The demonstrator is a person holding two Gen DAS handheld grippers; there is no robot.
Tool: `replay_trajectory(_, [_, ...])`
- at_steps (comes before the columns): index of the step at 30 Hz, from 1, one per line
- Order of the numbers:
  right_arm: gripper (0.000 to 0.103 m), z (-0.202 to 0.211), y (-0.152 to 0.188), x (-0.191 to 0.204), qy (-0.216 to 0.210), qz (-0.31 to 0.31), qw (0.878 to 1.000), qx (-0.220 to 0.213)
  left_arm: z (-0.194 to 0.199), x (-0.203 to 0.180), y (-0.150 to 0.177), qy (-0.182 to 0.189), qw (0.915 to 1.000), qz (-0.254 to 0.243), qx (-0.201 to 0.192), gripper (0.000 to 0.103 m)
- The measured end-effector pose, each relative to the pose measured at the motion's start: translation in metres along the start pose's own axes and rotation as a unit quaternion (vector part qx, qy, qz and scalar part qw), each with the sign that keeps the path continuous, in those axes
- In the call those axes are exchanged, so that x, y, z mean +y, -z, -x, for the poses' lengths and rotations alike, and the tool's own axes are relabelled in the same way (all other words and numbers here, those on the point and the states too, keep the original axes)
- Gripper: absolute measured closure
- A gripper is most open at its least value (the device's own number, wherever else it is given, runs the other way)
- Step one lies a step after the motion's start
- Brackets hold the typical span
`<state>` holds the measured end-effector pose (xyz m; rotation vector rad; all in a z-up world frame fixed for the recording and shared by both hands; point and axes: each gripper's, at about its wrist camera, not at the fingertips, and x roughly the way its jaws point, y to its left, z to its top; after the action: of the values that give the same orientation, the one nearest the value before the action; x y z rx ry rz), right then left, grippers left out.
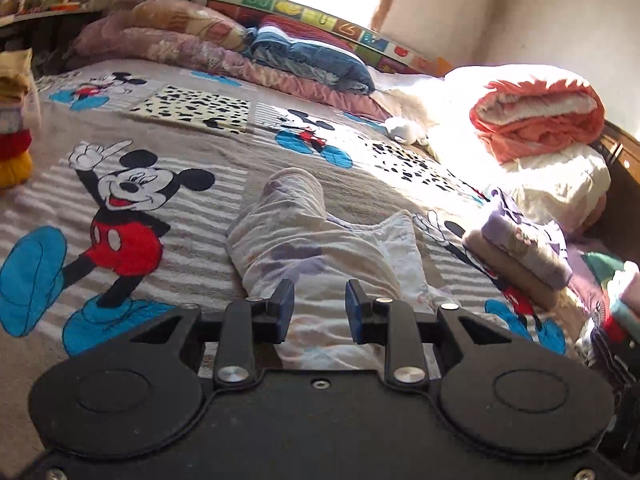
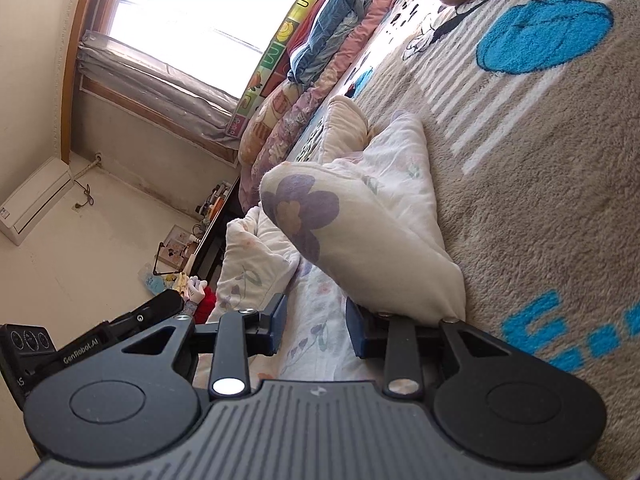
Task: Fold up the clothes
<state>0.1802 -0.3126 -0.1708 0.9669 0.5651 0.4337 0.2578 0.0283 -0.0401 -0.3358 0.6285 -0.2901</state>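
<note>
A white garment [image 1: 320,240] with purple flowers lies crumpled in the middle of the Mickey Mouse bedspread [image 1: 192,152]. My left gripper [image 1: 319,312] hovers over its near end with the blue pads apart and nothing pinched between them; the cloth lies below. In the right wrist view the picture is rolled sideways. There my right gripper [image 2: 316,320] has the same garment [image 2: 360,208] filling the gap between its pads, and a thick fold with a purple flower bulges over the right finger.
Folded purple and beige clothes [image 1: 520,248] are stacked at the right of the bed. An orange blanket [image 1: 536,112] sits on a white bundle behind them. Quilts and pillows [image 1: 240,40] line the window side. More clothes [image 1: 16,140] sit at the left edge.
</note>
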Motion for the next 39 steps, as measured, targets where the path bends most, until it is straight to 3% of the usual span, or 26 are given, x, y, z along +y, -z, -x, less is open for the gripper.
replay_trajectory(2, [0.068,-0.001,0.002,0.005,0.008,0.022,1.0,0.003,-0.014,0.023,-0.004,0.008,0.9974,0.071,0.008,0.078])
replay_trajectory(4, [0.068,-0.003,0.004,0.011,0.014,0.045,0.999,0.005,-0.031,0.05,-0.002,0.02,0.9864,0.161,0.027,0.078])
replay_trajectory(9, [0.068,-0.004,0.003,0.01,0.014,0.051,0.999,0.007,-0.059,0.098,0.017,0.051,0.9396,0.335,0.046,0.078])
replay_trajectory(17, [0.068,-0.006,0.003,0.008,0.01,0.055,0.998,0.009,-0.078,0.112,0.024,0.122,0.8883,0.442,0.022,0.078])
replay_trajectory(18, [0.068,-0.006,0.003,0.008,0.009,0.055,0.998,0.009,-0.082,0.111,0.023,0.121,0.8877,0.444,0.023,0.078])
replay_trajectory(22, [0.068,-0.006,0.003,0.009,0.008,0.056,0.998,0.008,-0.091,0.106,0.014,0.12,0.8881,0.443,0.023,0.076])
replay_trajectory(25, [0.068,-0.006,0.004,0.008,0.007,0.055,0.998,0.008,-0.098,0.103,0.009,0.11,0.8946,0.433,0.022,0.074])
replay_trajectory(27, [0.068,-0.005,0.004,0.009,0.007,0.056,0.998,0.008,-0.098,0.097,0.004,0.097,0.9079,0.408,0.016,0.075])
replay_trajectory(29, [0.068,-0.005,0.004,0.009,0.006,0.055,0.998,0.008,-0.09,0.088,0.0,0.077,0.9253,0.371,0.002,0.095])
replay_trajectory(34, [0.068,-0.005,0.004,0.008,0.005,0.054,0.999,0.008,-0.063,0.064,-0.015,0.012,0.9673,0.251,-0.034,0.098])
replay_trajectory(39, [0.068,-0.005,0.004,0.009,0.007,0.056,0.998,0.008,-0.021,0.047,-0.031,-0.018,0.9863,0.149,-0.068,0.098])
